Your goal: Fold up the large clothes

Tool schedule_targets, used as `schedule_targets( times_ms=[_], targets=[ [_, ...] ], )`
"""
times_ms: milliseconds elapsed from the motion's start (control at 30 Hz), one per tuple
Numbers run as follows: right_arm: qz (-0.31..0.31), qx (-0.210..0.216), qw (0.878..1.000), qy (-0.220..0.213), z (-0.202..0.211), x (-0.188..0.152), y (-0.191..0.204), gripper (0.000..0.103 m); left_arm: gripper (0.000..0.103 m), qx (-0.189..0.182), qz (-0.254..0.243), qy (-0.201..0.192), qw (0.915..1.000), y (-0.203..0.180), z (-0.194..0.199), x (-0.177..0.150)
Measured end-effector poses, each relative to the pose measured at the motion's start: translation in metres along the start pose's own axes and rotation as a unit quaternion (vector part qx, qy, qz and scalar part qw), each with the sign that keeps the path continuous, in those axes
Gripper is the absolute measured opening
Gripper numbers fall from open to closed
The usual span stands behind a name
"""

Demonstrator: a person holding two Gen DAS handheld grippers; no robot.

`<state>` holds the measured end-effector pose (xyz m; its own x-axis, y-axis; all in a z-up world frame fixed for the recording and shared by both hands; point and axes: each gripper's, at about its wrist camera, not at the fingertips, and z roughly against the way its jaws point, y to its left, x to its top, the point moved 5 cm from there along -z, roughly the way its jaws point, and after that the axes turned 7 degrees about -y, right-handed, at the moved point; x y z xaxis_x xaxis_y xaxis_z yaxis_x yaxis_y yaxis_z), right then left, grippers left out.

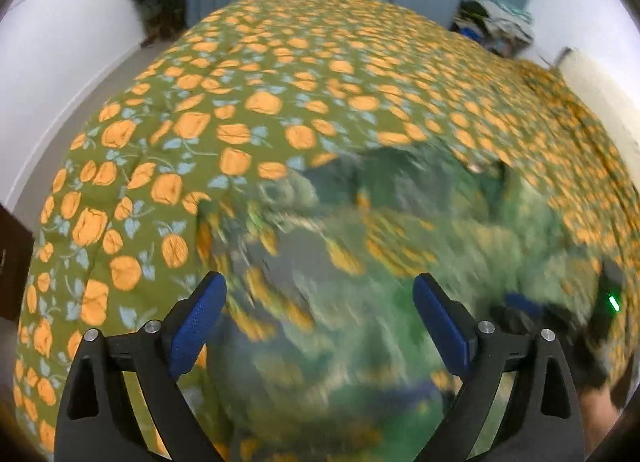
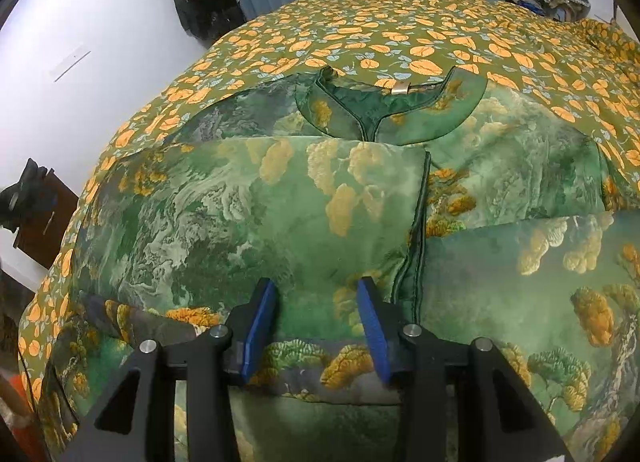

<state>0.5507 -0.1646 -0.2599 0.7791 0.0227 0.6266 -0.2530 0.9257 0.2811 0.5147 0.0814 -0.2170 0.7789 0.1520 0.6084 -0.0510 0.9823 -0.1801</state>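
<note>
Below the garment's neckline, both sleeves are lying folded inward; left gripper is hovering wide open, right gripper half-open, empty; lengthwise folds seem left

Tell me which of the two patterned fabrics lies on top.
The green landscape-print garment, with its neckline facing the curtains, lies on top; the olive bedspread with orange flowers lies spread beneath it.
</note>
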Motion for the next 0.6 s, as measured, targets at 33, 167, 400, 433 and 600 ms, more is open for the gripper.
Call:
schedule_targets(
  times_ms=[33, 167, 400, 433, 600],
  targets=[
    [0.000, -0.003, 1.000, 0.001, 0.000, 0.001, 0.001, 0.042, 0.095, 0.006, 0.018, 0.000, 0.9998, 0.005, -0.011, 0.001],
    [0.009, -0.006, 1.000, -0.001, 0.000, -0.001, 0.002, 0.042, 0.095, 0.030, 0.043, 0.030, 0.9982, 0.017, -0.060, -0.017],
    [0.010, 0.001, 1.000, -0.001, -0.001, -0.001, 0.001, 0.042, 0.099, 0.039, 0.011, 0.038, 0.9985, 0.016, -0.081, -0.037],
    [0.009, 0.003, 1.000, -0.002, 0.000, -0.001, 0.000, 0.042, 0.097, 0.040, 0.005, 0.036, 0.9985, 0.015, -0.073, -0.036],
    [0.005, 0.008, 1.000, -0.006, 0.000, -0.002, -0.001, 0.042, 0.099, 0.001, -0.028, 0.016, 0.9995, 0.006, -0.031, -0.052]
  ],
)
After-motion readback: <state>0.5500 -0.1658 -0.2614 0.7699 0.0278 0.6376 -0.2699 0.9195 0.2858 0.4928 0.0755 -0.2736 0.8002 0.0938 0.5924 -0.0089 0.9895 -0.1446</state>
